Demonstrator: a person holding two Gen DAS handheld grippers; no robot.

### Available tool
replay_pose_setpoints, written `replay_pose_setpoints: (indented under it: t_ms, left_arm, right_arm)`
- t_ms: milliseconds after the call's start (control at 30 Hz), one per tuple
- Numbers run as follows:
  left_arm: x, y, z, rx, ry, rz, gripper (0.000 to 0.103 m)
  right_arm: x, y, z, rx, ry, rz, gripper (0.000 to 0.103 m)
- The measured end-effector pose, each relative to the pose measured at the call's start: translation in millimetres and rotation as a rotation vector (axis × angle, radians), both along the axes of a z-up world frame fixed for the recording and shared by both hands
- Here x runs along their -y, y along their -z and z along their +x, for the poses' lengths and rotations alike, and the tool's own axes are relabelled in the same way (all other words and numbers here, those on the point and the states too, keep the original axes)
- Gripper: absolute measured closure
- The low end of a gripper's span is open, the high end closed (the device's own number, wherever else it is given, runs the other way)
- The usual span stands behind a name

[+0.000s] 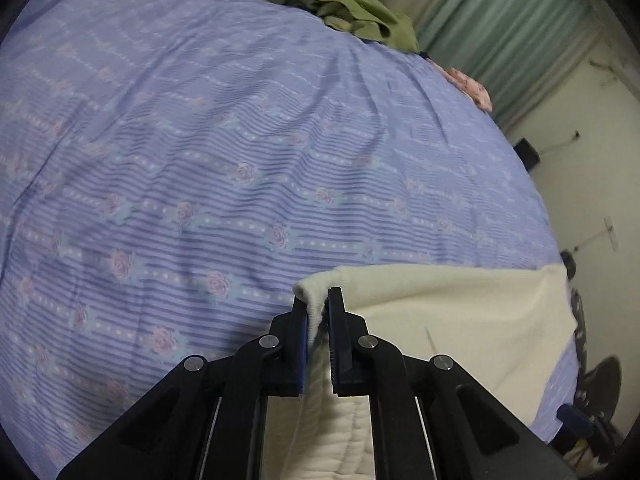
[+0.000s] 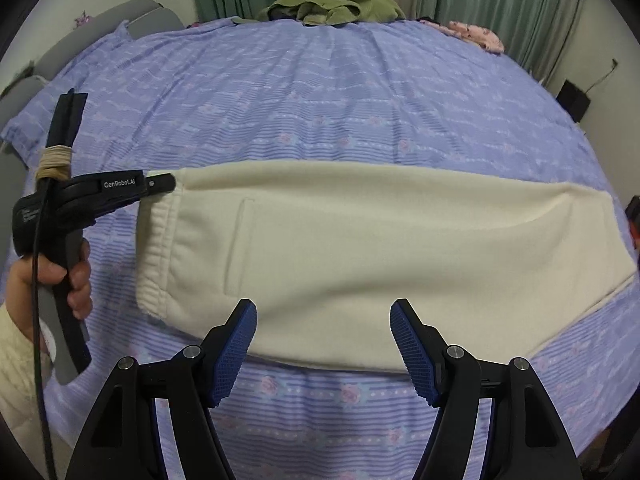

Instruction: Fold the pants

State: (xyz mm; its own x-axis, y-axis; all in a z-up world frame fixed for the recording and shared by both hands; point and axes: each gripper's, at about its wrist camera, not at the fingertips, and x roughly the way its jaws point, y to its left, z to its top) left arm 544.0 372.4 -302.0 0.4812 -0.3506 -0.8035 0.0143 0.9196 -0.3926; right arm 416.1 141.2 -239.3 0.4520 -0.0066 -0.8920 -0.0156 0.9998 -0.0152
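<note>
Cream fleece pants [image 2: 360, 256]: folded lengthwise, flat across the lilac rose-striped bed sheet [image 2: 320, 92].
Left hand-held gripper [image 1: 318, 300]: clenched on the ribbed waistband corner.
Right hand-held gripper [image 2: 324, 312]: released, above the pants' near edge.
Far edge: crumpled olive-green garment [image 2: 336, 8].

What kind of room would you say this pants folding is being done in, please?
Most likely a bedroom. The cream pants lie on a bed with a lilac rose-print sheet, green curtains hang behind it, and an olive garment is heaped at the far edge.
</note>
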Motion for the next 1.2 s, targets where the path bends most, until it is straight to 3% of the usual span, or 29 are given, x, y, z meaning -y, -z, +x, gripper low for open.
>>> replay_pose_setpoints:
  t_ms: [67, 133, 200, 267, 333, 400, 467, 533, 667, 733, 933, 1200]
  left_arm:
    - [5.0, -15.1, -10.2, 0.073, 0.002, 0.017, 0.093]
    - [12.0, 0.4, -2.7, 0.006, 0.022, 0.109, 0.092]
    - [7.6, 31.1, 2.7, -0.093, 0.023, 0.131, 0.090]
    - [17.2, 39.0, 1.8, -0.092, 0.061, 0.220, 0.085]
    - [24.9, 38.5, -0.6, -0.065, 0.076, 0.313, 0.064]
    - [26.2, 31.1, -1.4, -0.035, 0.021, 0.488, 0.044]
    - [24.1, 8.8, -13.2, 0.042, 0.029, 0.549, 0.042]
    - [19.1, -11.3, -29.4, 0.091, 0.035, 0.559, 0.028]
    - [14.1, -50.2, -83.2, 0.151, 0.025, 0.486, 0.018]
    - [16.9, -54.8, -109.9, 0.125, 0.038, 0.425, 0.017]
    - [59.0, -51.9, -170.0, 0.063, 0.084, 0.385, 0.017]
    - [127.5, -33.1, -200.0, -0.023, 0.063, 0.356, 0.017]
  right_arm:
    - [1.4, -1.5, -0.3, 0.002, -0.007, 0.001, 0.033]
    - [4.5, -3.1, -2.7, 0.012, -0.010, 0.005, 0.033]
    - [8.1, 0.1, -2.2, 0.000, 0.010, -0.009, 0.033]
    - [14.1, 4.3, -1.2, -0.020, 0.048, -0.013, 0.033]
    - [18.9, 6.7, -1.4, -0.020, 0.054, 0.000, 0.033]
    - [23.5, 9.4, -3.1, -0.026, 0.066, -0.021, 0.033]
    - [29.2, 10.9, -5.1, -0.031, 0.088, -0.046, 0.033]
    - [36.2, 8.4, -10.8, -0.021, 0.086, -0.013, 0.033]
    - [53.2, -1.9, -31.9, 0.025, 0.070, 0.018, 0.033]
    - [62.2, -5.3, -43.9, 0.027, 0.054, 0.024, 0.033]
    - [101.0, -10.3, -89.4, 0.013, 0.003, 0.061, 0.033]
    - [148.4, 9.8, -106.9, 0.019, -0.077, 0.115, 0.038]
